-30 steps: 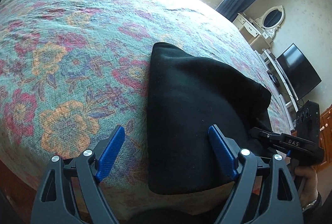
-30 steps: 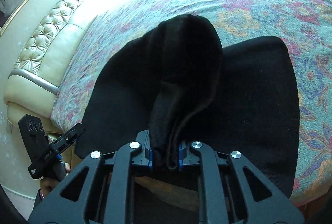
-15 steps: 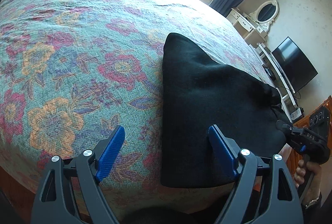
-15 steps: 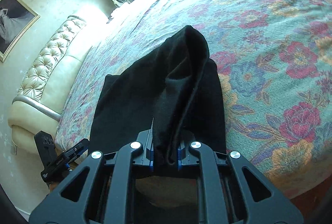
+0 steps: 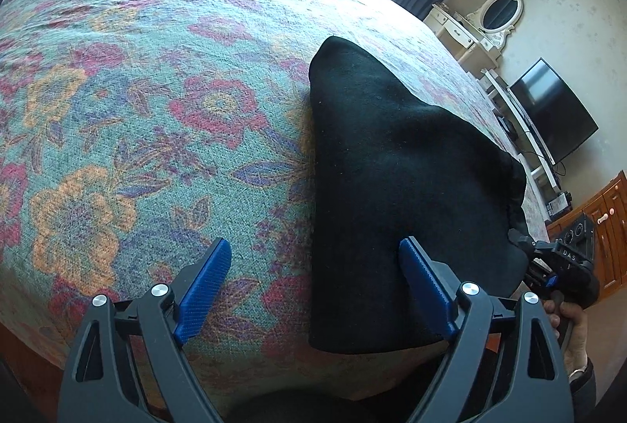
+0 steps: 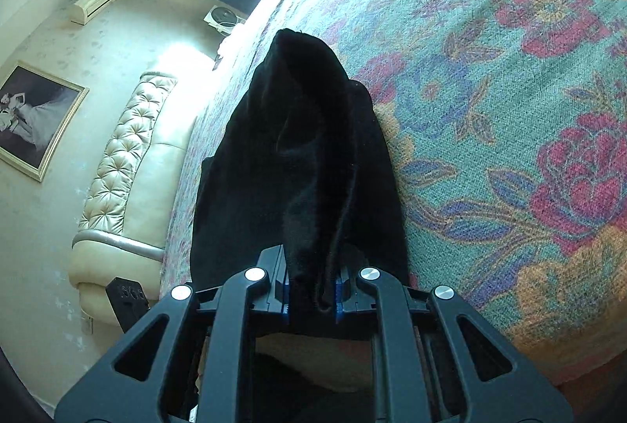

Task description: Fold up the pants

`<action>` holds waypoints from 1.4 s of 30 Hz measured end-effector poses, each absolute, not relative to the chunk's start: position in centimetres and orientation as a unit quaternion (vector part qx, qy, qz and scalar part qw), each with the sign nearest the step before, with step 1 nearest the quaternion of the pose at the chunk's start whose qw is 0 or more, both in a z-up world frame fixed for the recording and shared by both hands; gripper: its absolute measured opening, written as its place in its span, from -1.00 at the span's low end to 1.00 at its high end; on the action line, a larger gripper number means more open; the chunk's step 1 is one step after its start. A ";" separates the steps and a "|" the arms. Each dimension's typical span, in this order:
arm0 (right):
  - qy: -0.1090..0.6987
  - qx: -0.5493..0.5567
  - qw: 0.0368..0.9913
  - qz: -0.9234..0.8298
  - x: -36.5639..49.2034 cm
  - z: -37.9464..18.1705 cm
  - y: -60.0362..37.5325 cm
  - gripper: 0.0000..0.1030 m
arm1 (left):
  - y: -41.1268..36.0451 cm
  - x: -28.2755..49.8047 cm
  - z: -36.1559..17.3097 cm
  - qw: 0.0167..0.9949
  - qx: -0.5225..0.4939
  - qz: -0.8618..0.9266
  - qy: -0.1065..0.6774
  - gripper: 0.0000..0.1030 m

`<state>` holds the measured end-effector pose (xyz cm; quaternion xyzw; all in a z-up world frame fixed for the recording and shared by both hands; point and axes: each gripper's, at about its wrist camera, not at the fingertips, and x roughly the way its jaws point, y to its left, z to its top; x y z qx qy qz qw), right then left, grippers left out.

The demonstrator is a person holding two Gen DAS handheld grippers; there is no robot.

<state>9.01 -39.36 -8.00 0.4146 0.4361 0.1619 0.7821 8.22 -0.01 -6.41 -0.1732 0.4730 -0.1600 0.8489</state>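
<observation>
Black pants lie folded on the flowered bedspread, near the bed's front edge. My left gripper hovers over their near left edge with its jaws opening. That edge lies beneath the gap, the right blue pad is over the cloth, and neither pad presses on it. My right gripper is shut on a bunched fold of the pants, which rises from the bed to its pads. In the left wrist view the right gripper sits at the pants' right end, held by a hand.
The bedspread stretches wide beyond the pants. A tufted cream headboard and a framed picture are on the far side. A TV, a white vanity and a wooden cabinet stand to the right.
The right gripper has carried its fold sideways and lower while rolling, so the pants look narrower and more drawn out. In the left wrist view the pants have shifted to the right.
</observation>
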 end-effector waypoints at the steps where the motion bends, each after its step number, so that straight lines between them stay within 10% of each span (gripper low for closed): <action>1: 0.436 0.413 0.782 0.163 9.1 -8.0 -39.4 -0.73 | 0.0 8.2 -6.4 0.849 -0.173 -0.160 0.473 0.68; 16: 0.427 0.430 0.779 0.160 8.2 -8.4 -43.0 -0.60 | 1.1 8.3 -6.4 0.844 -0.186 -0.159 0.478 0.68; 20: 0.430 0.427 0.791 0.087 6.3 -8.0 -45.9 0.28 | 2.8 8.2 -5.8 0.845 -0.201 -0.147 0.473 0.68; 42: 0.391 0.550 0.718 0.172 4.5 -11.6 -42.0 0.60 | 2.9 6.7 -8.6 0.754 -0.380 -0.199 0.498 0.68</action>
